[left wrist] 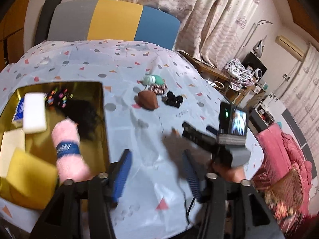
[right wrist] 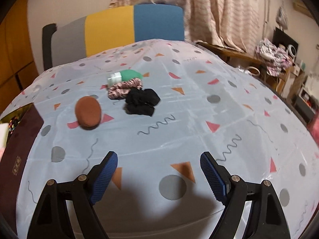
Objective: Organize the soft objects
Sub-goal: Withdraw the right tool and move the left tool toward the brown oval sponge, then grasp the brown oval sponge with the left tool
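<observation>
My left tool (left wrist: 157,171) stands with its jaws apart and nothing between the blue pads; my right tool (right wrist: 158,176) is likewise spread wide and empty above the tabletop (right wrist: 199,103).

Soft objects on the tabletop, grouped close together:
- Brown oval sponge (right wrist: 88,112), matte, lying nearest the box.
- Black scrunchie (right wrist: 142,101), crumpled, beside the sponge.
- Pink patterned scrunchie (right wrist: 124,88), touching the black one.
- Green squeeze bottle (right wrist: 125,76) with a pale cap, lying on its side just behind the pink scrunchie.

Soft objects already in the gold-lined box (left wrist: 97,107), to the left:
- Pink fluffy roll (left wrist: 68,149) with a blue band; the band's lettering is too blurred to read.
- Yellow sponge (left wrist: 28,177) and white foam block (left wrist: 34,112).
- Black fluffy item (left wrist: 83,115) and small coloured clips (left wrist: 57,96).

The box's dark outer wall carries a gold emblem, illegible. The tabletop cloth shows triangles, dots and squiggles. A striped chair (right wrist: 119,25) stands behind.
</observation>
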`<state>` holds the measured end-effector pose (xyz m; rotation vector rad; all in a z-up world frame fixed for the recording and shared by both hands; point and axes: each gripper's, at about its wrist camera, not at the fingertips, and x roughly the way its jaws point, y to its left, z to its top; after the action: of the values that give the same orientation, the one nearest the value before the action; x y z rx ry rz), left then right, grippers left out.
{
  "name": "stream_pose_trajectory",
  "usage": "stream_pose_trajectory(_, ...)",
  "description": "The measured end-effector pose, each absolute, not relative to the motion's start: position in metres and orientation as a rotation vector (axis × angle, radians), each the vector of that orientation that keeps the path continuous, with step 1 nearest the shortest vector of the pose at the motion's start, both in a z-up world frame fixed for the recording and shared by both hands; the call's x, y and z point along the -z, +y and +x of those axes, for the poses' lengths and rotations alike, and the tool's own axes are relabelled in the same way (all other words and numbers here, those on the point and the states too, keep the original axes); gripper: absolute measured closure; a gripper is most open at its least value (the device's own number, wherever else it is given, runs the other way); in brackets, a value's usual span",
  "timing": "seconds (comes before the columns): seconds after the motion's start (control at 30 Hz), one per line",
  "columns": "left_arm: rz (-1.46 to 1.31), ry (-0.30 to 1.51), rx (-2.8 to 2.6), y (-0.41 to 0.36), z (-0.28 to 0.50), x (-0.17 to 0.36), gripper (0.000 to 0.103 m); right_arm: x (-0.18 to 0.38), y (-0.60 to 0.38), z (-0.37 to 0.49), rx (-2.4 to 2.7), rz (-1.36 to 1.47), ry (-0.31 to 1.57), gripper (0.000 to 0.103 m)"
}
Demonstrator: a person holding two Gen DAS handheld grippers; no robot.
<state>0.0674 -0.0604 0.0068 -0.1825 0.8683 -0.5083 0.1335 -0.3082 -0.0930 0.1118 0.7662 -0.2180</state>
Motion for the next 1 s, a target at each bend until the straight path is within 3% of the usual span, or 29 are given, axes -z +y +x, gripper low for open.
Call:
stream_pose_trajectory(0.37,-0.127,0.909,0.455,-0.127,0.139,-0.006,0.042,0.105,-0.314,0.134,0.203,0.161,0.784,0.017)
stream_pose_trajectory(1.0,-0.091,1.002,0.317,-0.187,0.248,0.055,0.04,0.113,-0.331,0.131,0.206,0.269,0.769,0.017)
